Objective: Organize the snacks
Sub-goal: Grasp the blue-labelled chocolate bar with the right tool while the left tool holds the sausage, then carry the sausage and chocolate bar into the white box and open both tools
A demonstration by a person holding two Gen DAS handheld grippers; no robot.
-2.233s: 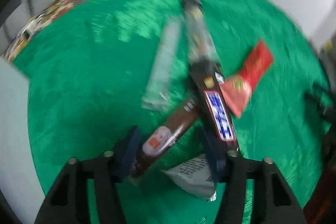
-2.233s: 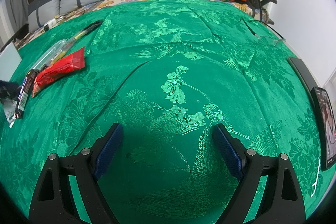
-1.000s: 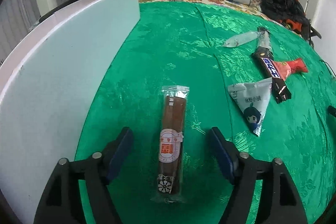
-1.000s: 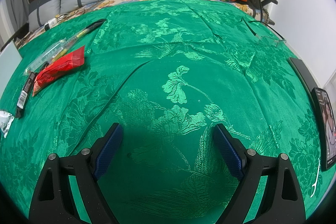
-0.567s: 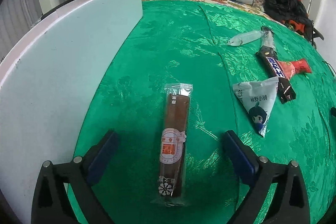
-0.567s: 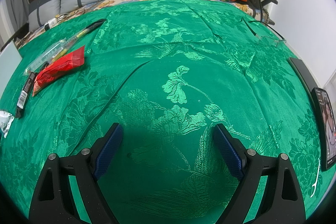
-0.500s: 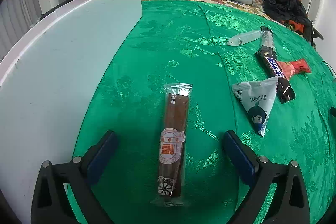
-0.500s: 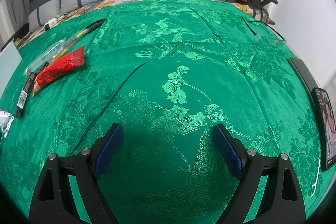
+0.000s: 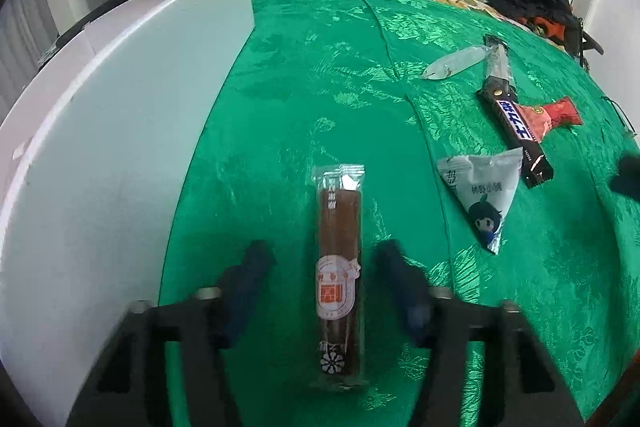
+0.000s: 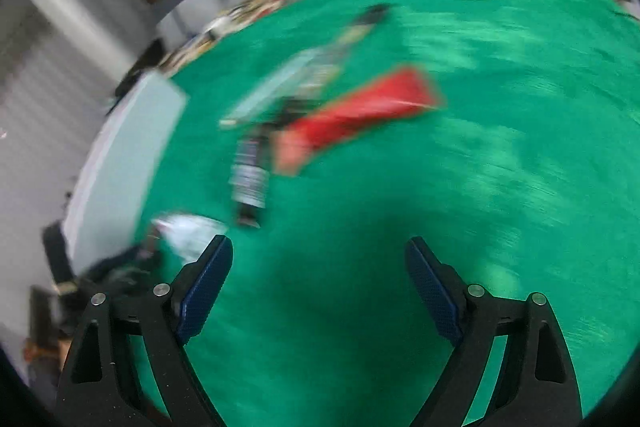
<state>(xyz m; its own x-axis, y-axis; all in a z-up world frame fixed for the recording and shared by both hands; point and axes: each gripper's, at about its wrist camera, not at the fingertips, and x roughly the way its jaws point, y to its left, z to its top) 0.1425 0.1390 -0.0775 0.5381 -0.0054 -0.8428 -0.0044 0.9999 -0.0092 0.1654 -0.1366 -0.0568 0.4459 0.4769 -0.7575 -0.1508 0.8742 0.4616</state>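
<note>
Since half a second back: left claw [image 9: 326, 261] jaws drawn in from a wide stance, closing now on either side of the brown snack bar [image 9: 339, 275], pads blurred, not yet pressing the wrapper. Bar itself unshifted on the green bedspread [image 9: 288, 99]. Right wrist view gone from a steady look over bare cloth to a blurred swing toward the snack cluster.

Key relation: brown snack bar lying flat, long axis running straight away from the left claw, along its pointing line, so jaws straddling the short width at about mid-length, over the round label. Narrow gaps to each side. Good line for a pinch across the width, by judgement. White board [image 9: 120, 155] standing close on the left side of the bar, parallel to it.

Right claw [image 10: 319, 257] wide open, nothing between the pads, only green cloth. Red packet [image 10: 360, 115], dark chocolate bar [image 10: 250, 179] and clear wrapper [image 10: 276, 87] ahead and to its upper left, long axes slanting up to the right; white triangular pouch [image 10: 188, 231] just beside its left fingertip. Blur too heavy to fix which one is aimed at.

Nearer hand for the brown bar: left, plainly. Remaining cluster nearer the right claw.
</note>
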